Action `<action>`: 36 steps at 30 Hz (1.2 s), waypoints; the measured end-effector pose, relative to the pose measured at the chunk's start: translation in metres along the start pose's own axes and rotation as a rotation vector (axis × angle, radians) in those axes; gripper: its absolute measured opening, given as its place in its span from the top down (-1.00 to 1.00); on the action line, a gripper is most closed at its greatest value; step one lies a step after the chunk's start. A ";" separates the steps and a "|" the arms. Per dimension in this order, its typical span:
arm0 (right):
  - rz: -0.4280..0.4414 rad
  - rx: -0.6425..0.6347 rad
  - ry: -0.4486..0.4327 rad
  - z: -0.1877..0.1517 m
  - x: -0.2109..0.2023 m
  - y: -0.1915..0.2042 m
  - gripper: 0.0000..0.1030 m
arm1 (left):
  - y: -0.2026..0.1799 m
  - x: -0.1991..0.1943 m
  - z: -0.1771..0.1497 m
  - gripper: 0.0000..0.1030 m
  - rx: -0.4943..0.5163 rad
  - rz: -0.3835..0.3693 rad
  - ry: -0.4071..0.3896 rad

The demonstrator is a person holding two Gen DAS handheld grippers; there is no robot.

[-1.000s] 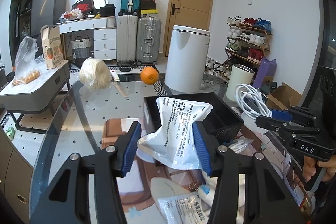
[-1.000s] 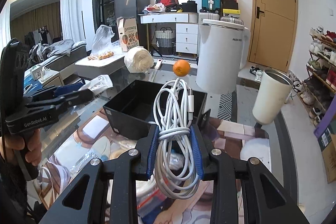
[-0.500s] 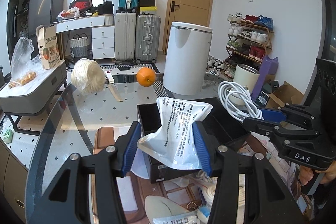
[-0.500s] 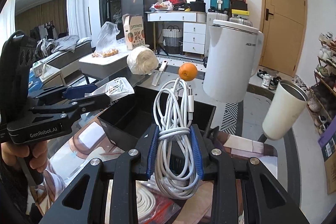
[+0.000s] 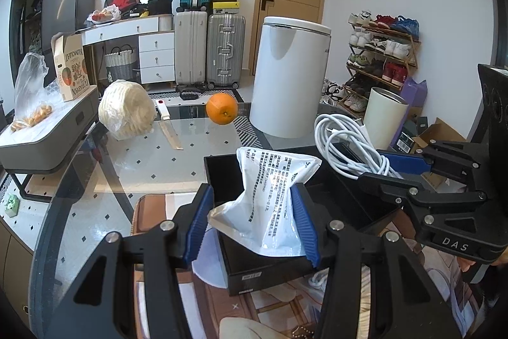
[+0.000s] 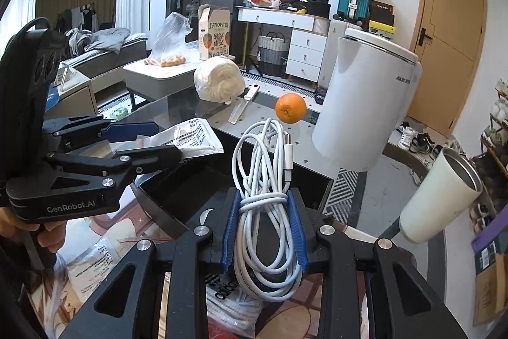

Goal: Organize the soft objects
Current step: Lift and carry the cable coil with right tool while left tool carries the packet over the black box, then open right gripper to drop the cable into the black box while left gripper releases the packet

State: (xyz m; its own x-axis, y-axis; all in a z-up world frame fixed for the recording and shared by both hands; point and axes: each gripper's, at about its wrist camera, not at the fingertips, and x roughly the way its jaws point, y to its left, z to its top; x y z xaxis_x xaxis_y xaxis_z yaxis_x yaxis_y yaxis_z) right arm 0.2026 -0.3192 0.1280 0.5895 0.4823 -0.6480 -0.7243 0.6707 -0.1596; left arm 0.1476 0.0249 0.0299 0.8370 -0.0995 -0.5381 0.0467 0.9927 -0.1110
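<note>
My left gripper is shut on a white printed plastic pouch and holds it over the near left part of an open black box. My right gripper is shut on a coiled white charging cable and holds it above the same black box. The cable and right gripper show at the right of the left wrist view. The left gripper with the pouch shows at the left of the right wrist view.
On the glass table lie a wrapped white bundle, a knife and an orange. More pouches and a cable lie below the grippers. A white bin and a cup stand beyond the table.
Both grippers have moved forward and up with their loads, from in front of the black box to over it. Both stay shut.
</note>
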 end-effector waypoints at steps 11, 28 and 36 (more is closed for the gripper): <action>0.021 -0.066 0.036 0.003 0.018 0.002 0.42 | 0.003 0.003 0.002 0.03 -0.003 0.002 -0.003; -0.011 -0.150 0.029 0.003 0.010 0.001 -0.04 | 0.005 0.005 0.000 0.02 -0.007 -0.006 0.001; -0.006 -0.080 0.000 -0.003 -0.008 -0.007 -0.57 | 0.003 -0.001 0.000 -0.37 -0.006 -0.026 0.014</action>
State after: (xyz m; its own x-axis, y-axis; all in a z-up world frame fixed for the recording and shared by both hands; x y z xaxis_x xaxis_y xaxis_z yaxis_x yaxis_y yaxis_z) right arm 0.2015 -0.3297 0.1322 0.5941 0.4786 -0.6465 -0.7470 0.6265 -0.2227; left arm 0.1468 0.0277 0.0297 0.8277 -0.1263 -0.5467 0.0650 0.9894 -0.1302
